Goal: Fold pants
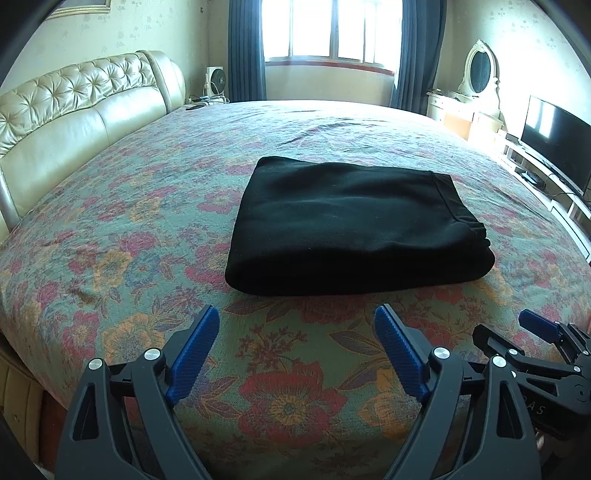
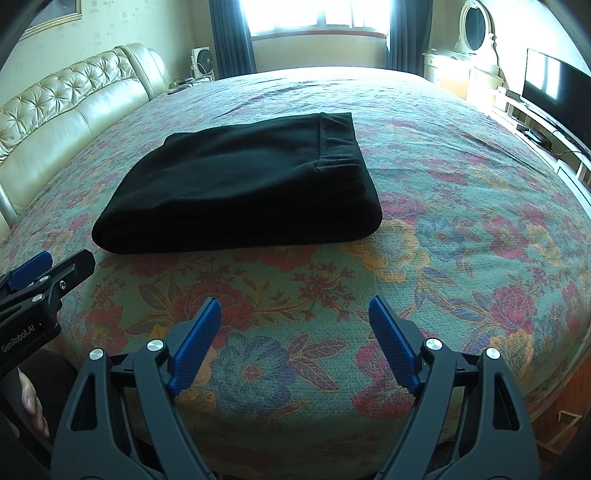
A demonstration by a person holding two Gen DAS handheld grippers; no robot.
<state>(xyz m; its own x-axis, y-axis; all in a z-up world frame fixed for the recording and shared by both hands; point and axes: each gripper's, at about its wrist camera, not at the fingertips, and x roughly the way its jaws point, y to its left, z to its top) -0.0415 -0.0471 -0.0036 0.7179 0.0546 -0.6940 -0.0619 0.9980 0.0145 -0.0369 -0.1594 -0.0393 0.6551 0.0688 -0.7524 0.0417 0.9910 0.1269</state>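
Black pants lie folded into a thick rectangle on the floral bedspread, with the waistband on the right side. They also show in the right wrist view. My left gripper is open and empty, held back from the near edge of the pants. My right gripper is open and empty, near the front of the bed, to the right of the pants. The right gripper shows at the right edge of the left wrist view; the left one shows at the left edge of the right wrist view.
A padded beige headboard runs along the left. A window with dark curtains is at the far end. A TV on a low white stand and a dresser with an oval mirror stand on the right.
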